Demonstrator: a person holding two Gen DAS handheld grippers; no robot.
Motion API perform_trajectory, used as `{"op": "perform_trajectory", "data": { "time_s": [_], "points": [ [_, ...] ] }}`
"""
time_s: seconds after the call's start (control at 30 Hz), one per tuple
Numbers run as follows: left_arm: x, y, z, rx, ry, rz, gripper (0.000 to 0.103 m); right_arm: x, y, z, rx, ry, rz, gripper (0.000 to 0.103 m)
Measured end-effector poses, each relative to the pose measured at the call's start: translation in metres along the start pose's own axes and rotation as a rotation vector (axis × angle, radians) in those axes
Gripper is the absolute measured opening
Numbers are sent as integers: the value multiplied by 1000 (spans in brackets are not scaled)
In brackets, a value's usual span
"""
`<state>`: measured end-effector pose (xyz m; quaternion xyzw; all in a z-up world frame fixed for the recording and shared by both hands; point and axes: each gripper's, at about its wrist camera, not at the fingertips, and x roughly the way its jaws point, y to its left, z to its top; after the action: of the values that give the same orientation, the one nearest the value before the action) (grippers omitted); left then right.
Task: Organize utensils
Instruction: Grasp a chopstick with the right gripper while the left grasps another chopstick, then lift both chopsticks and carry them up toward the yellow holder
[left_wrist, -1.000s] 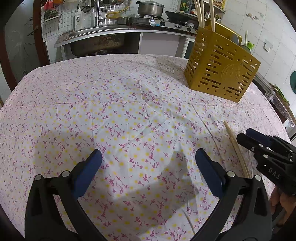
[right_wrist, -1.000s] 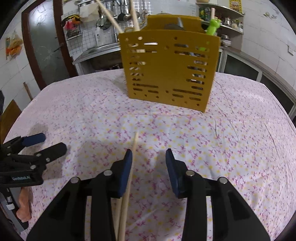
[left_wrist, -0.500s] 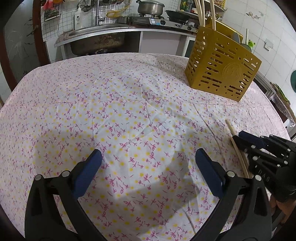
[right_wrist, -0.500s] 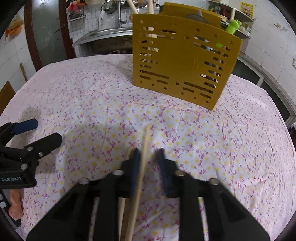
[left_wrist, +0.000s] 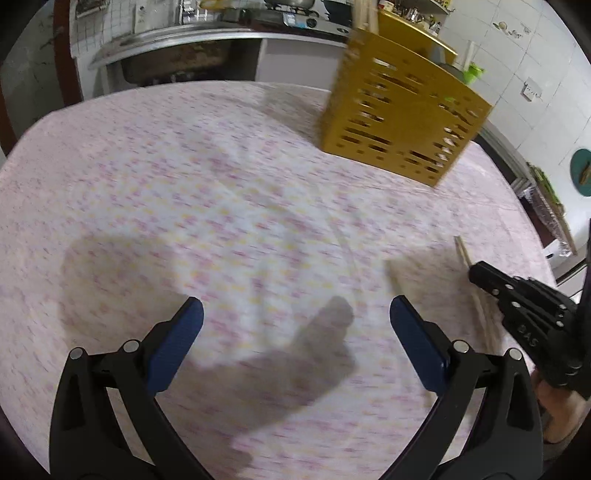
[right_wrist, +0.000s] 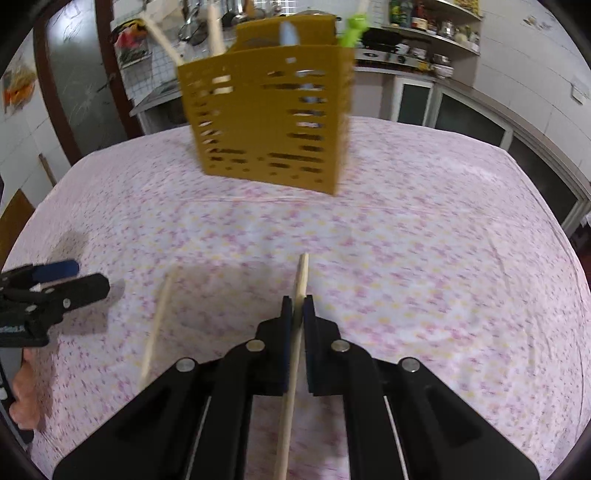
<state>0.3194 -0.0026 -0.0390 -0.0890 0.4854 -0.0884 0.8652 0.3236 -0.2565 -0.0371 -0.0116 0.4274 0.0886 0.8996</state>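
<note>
My right gripper (right_wrist: 298, 301) is shut on a wooden chopstick (right_wrist: 301, 273), whose tip sticks out ahead of the pads over the flowered tablecloth (right_wrist: 406, 258). A second chopstick (right_wrist: 157, 325) lies on the cloth to its left. The yellow slotted utensil holder (right_wrist: 269, 118) stands farther back with chopsticks and a green utensil in it. In the left wrist view my left gripper (left_wrist: 295, 310) hangs open above bare cloth with nothing between its fingers. There the right gripper (left_wrist: 480, 275) is at the right edge with the chopstick tip (left_wrist: 463, 251) poking out, and the holder (left_wrist: 399, 122) stands at the upper right.
A counter with a sink (left_wrist: 177, 55) and a stove runs behind the table. Cabinets (right_wrist: 461, 114) line the right side. A person's hand (right_wrist: 24, 398) holds the left gripper (right_wrist: 55, 284) near the table's left edge.
The right gripper's jaws closed on one chopstick and carried it toward the holder. The other chopstick now lies apart on the left. The left gripper shifted across the table, still open.
</note>
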Motion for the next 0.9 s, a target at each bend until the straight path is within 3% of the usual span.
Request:
{"op": "perform_trajectory", "data": {
  "time_s": [0.1,0.23,0.43,0.53,0.57,0.67,0.77,0.9],
  "points": [
    [4,-21,-2,14,12,4,96,-7,-19,-2,19,-11,-14,6],
    [15,-49,-4,40,42,24,85,-13,-39,-5,46,-22,-21,6],
    [32,-76,1,106,67,166,73,-14,-54,-7,64,-24,-16,6],
    [36,-84,6,150,80,192,56,-13,-53,-3,67,-19,-12,6],
    [36,-86,9,164,88,188,43,-14,-51,-4,67,-19,-12,6],
    [39,-94,17,190,125,166,17,-14,-48,0,70,-10,-8,6],
    [38,-97,20,212,154,159,9,-15,-42,0,49,4,-7,6],
    [42,-98,26,215,178,142,9,-15,-40,2,52,22,-3,6]
  ]
}}
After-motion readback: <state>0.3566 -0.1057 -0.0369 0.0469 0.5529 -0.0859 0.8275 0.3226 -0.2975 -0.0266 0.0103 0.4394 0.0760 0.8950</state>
